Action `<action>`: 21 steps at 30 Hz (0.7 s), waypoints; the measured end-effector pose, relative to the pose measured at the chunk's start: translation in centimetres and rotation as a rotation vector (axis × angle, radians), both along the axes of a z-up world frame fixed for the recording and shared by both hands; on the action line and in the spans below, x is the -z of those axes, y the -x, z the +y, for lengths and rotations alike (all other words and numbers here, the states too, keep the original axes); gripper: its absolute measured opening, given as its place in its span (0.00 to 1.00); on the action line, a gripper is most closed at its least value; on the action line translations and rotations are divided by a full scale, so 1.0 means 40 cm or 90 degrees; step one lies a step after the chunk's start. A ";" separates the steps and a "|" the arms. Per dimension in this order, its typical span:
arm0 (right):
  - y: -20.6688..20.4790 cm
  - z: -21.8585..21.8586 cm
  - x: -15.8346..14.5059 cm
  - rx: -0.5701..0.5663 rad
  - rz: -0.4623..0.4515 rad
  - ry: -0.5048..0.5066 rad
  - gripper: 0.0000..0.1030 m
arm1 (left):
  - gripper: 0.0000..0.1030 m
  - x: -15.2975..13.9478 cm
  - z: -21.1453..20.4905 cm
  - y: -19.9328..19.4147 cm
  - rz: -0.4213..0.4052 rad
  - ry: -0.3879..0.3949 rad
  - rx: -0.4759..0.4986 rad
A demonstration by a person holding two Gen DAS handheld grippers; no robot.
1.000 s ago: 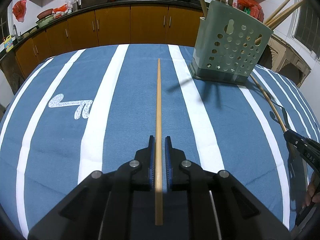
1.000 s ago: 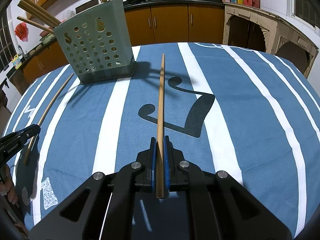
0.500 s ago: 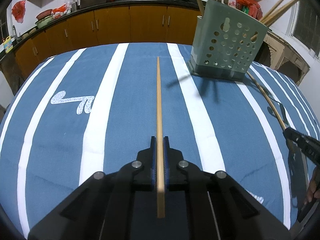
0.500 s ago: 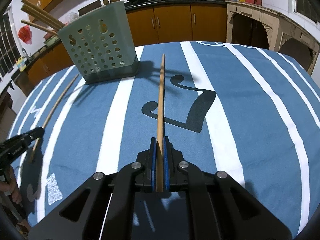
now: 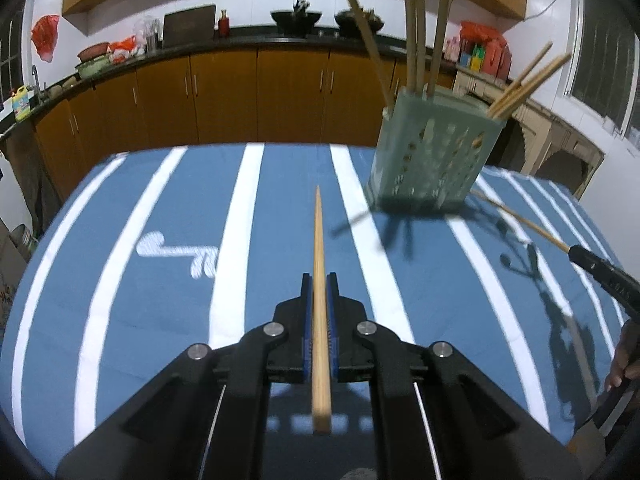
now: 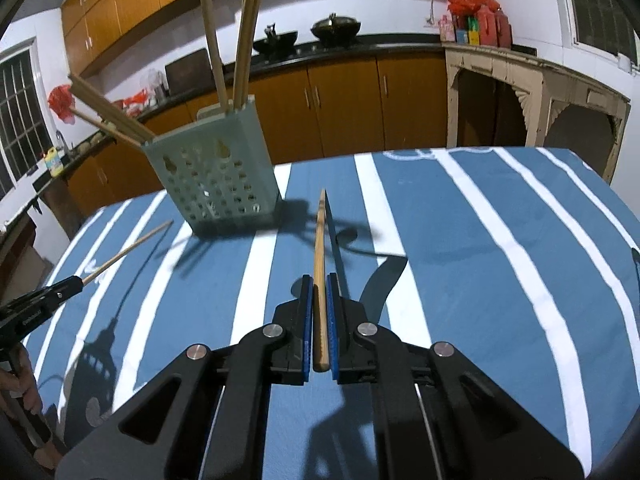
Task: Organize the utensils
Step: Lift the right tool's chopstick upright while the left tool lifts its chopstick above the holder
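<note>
**State of tongs**
- Left tongs (image 5: 319, 278): closed on the left chopstick (image 5: 319, 236), clamped near the thick butt end. Tip pointing up the centre of the frame, apparently clear of the striped surface (image 5: 160, 280).
- Right tongs (image 6: 319, 278): closed on the right chopstick (image 6: 320, 240) in the same way, with the butt end just behind the pads. Tip raised, with a separate shadow on the cloth beside it.

**Destination**
- Holder (image 5: 432, 160): perforated green plastic, upper right of the left-wrist frame and upper left of the right-wrist frame. Already loaded with several chopsticks, some upright and some leaning outward.

**Handling (judged)**
- Light, thin, stiff and tapered. Smooth wood, so likely to slide lengthwise or pivot between the pads under a weak squeeze.
- Not fragile in normal carrying. Likely to crack or spring loose if levered against the holder rim.
- Long free length ahead of the grip, so expect a wide swing at the tip from a small wrist turn.

**Where to hold**
- Keep the grip at the thick end, pads flat on opposite sides. Leaves the narrow tip free to enter the holder first.
- Aim for an open gap between the sticks already inside.
- Lower before releasing. Avoid pushing the holder sideways, since it is probably light enough to shift or tip.
- Keep both sticks well apart on approach.
</note>
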State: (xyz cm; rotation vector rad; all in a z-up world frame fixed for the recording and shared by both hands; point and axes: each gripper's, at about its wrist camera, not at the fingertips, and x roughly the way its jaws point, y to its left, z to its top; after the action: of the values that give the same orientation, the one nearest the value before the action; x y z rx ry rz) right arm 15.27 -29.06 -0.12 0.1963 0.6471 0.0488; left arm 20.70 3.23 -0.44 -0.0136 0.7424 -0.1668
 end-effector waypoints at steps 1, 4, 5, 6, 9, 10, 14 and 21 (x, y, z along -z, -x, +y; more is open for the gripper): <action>0.002 -0.002 -0.006 0.002 -0.007 0.001 0.07 | 0.07 -0.009 0.001 0.002 -0.007 0.002 0.000; 0.009 -0.010 -0.032 0.006 -0.031 -0.001 0.07 | 0.07 -0.045 0.005 0.009 -0.033 0.012 0.001; 0.011 -0.013 -0.044 0.008 -0.041 -0.003 0.07 | 0.07 -0.058 0.006 0.011 -0.043 0.015 0.001; 0.013 -0.014 -0.051 0.009 -0.047 -0.004 0.07 | 0.07 -0.068 0.006 0.014 -0.051 0.019 0.001; 0.019 -0.022 -0.077 0.013 -0.072 -0.007 0.07 | 0.07 -0.108 0.009 0.024 -0.083 0.032 0.004; 0.020 -0.025 -0.082 0.014 -0.078 -0.008 0.07 | 0.07 -0.119 0.009 0.026 -0.091 0.035 0.005; 0.025 -0.032 -0.107 0.017 -0.102 -0.012 0.07 | 0.07 -0.163 0.012 0.037 -0.125 0.051 0.008; 0.034 -0.038 -0.132 0.021 -0.129 -0.021 0.07 | 0.07 -0.214 0.013 0.050 -0.163 0.070 0.008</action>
State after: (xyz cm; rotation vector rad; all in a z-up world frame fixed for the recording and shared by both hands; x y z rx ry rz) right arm 13.89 -30.58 5.18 0.2302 0.4414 0.0467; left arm 18.71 3.77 8.11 -0.0910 0.4772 -0.2172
